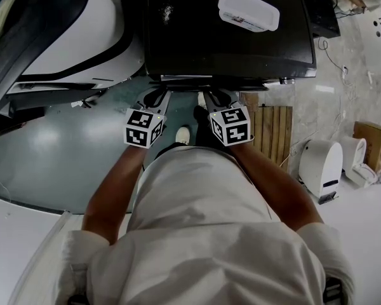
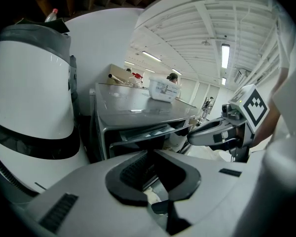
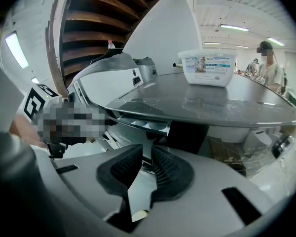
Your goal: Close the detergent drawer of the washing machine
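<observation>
Narrowly parted and empty, the jaws of left gripper (image 2: 153, 171) and right gripper (image 3: 145, 171) hover near the detergent drawer (image 2: 138, 132), which juts from the washing machine (image 1: 228, 43), not yet pushed shut.

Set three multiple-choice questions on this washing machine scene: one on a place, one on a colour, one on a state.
1. Where does the white tub stand?
A on the floor
B on the washing machine
C in a gripper

2. The washing machine's top is:
A red
B yellow
C black

3. The detergent drawer is:
A pulled out
B pushed flush
C removed

Answers:
1 B, the tub rests on the machine's top.
2 C, the head view shows the top black.
3 A, its tray juts from the machine's front.
</observation>
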A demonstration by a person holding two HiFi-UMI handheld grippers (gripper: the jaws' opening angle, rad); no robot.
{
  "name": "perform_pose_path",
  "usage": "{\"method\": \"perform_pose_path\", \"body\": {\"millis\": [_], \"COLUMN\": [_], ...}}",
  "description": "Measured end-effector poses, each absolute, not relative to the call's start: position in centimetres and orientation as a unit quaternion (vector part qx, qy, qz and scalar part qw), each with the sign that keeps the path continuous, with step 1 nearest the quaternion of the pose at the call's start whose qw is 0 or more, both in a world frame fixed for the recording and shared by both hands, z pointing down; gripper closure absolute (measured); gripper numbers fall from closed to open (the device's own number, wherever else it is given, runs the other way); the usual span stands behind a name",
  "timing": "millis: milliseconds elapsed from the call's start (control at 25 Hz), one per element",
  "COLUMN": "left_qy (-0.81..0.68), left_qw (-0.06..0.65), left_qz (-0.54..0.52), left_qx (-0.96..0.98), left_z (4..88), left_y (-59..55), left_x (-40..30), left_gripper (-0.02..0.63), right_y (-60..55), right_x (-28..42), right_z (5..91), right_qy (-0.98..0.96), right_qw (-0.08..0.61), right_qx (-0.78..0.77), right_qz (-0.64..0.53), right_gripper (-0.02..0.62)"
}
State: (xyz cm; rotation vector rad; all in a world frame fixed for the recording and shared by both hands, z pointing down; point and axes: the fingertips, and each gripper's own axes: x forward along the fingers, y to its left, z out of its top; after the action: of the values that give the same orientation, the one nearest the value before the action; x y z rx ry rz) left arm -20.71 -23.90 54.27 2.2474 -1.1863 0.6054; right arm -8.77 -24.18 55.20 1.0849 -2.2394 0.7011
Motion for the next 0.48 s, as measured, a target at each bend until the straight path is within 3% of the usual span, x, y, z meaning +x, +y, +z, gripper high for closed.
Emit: {"method": "perform_pose_path", "body": {"millis": [480], "left_qy": [-0.447], "left_qw": [0.266], "left_qz": [0.217], "left_qx": [0.826], "left_z": [54.2], "left_y": [-25.5], "left_x": [-20.9], "left_gripper": [0.566], "right_y": [-25.7], "right_x": [-9.0], "right_z": [55.4], "right_qy": [-0.837], "right_qw": [0.279], "right_qx": [0.394], "right_qz": [0.26], "right_gripper": [0.534]}}
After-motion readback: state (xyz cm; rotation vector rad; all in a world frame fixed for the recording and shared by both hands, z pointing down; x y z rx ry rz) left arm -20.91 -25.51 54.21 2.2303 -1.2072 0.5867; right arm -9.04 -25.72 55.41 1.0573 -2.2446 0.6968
